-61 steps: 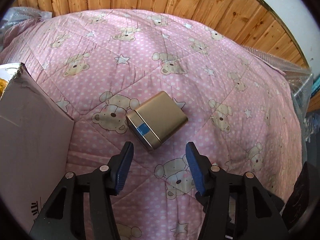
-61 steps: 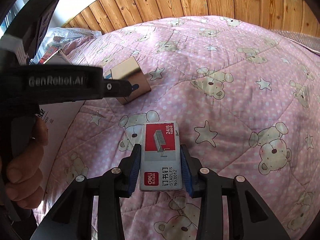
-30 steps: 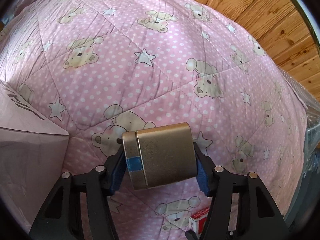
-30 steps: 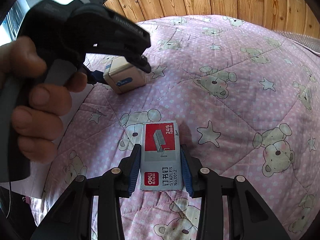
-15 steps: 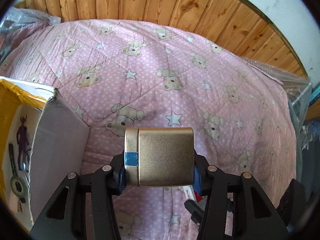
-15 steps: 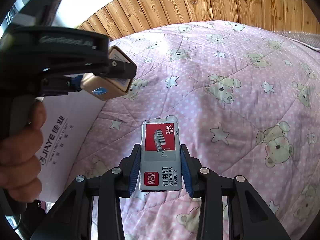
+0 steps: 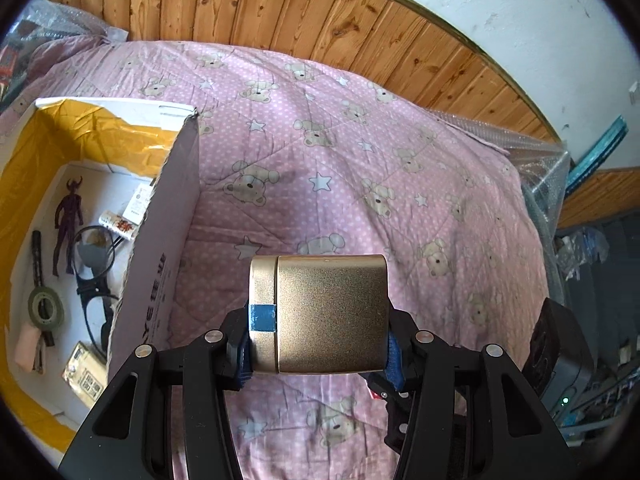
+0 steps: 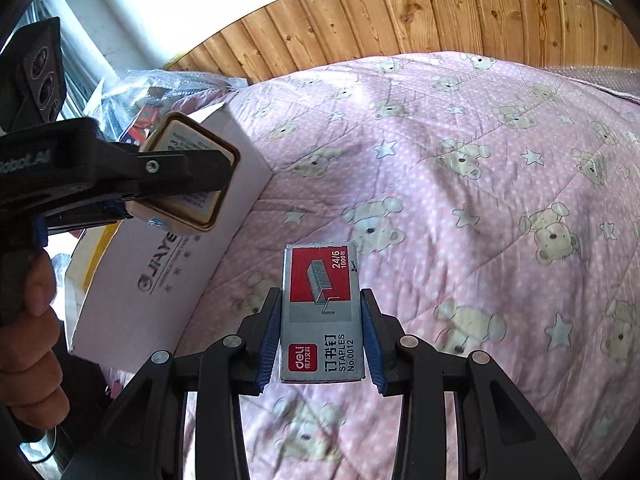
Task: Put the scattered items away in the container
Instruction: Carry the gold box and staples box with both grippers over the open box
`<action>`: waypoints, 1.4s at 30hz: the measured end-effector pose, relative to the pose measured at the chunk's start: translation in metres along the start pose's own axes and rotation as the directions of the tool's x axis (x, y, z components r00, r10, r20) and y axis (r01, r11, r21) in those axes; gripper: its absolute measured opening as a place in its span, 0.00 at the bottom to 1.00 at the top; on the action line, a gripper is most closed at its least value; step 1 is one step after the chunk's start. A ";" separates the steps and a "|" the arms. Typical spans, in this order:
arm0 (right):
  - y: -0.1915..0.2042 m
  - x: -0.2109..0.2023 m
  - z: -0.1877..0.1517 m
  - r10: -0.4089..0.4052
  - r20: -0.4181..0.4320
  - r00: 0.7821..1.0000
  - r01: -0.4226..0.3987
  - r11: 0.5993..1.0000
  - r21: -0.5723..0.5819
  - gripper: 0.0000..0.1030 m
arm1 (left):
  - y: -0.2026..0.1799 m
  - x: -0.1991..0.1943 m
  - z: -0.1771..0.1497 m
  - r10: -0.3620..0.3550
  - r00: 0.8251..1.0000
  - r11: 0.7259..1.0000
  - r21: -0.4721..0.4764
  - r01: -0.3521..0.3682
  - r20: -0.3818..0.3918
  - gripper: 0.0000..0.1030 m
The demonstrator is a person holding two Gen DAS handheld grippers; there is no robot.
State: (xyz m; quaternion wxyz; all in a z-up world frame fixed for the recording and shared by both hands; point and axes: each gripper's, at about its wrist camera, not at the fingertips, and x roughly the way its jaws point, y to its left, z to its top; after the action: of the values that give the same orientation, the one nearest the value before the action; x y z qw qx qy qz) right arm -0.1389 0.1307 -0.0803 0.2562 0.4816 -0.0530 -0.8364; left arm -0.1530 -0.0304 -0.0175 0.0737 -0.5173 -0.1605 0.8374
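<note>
My left gripper (image 7: 318,346) is shut on a gold tin (image 7: 320,314) with a blue tape strip and holds it in the air above the pink quilt, just right of the white cardboard box (image 7: 160,248). The tin (image 8: 188,172) and left gripper (image 8: 176,178) also show in the right wrist view, beside the box (image 8: 160,280). My right gripper (image 8: 320,340) is shut on a red and grey staples box (image 8: 322,312), held above the quilt to the right of the cardboard box.
The cardboard box holds a dark figurine (image 7: 68,216), a tape roll (image 7: 45,306), glasses (image 7: 94,264) and small packets. The pink bear-print quilt (image 7: 360,168) covers the bed. Wood panelling (image 7: 280,12) stands behind. Bubble wrap (image 7: 536,168) lies at the right edge.
My left gripper closed on the gold tin, lifted it off the quilt and carried it up beside the box. My right gripper rose with the staples box.
</note>
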 end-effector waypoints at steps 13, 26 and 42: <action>0.033 -0.016 -0.040 -0.004 -0.022 1.000 0.004 1.000 -0.022 0.38 | 0.013 -0.049 -0.066 -0.061 0.998 0.997 0.048 0.060 0.009 0.51; 0.078 -0.040 -0.084 0.018 -0.025 1.000 -0.019 0.999 -0.030 0.38 | 0.033 -0.087 -0.118 -0.097 0.995 0.992 0.088 0.094 0.035 0.51; 0.142 -0.061 -0.088 0.051 0.008 0.999 -0.050 0.988 -0.149 0.38 | 0.077 -0.133 -0.128 -0.127 0.984 0.992 0.034 0.124 0.122 0.51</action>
State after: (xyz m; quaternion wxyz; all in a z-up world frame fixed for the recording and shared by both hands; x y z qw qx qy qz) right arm 0.0128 0.0511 -0.0312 0.3122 0.4549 -0.0041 -0.8340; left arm 0.0250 -0.1163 0.0153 0.1229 -0.4521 -0.1861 0.8636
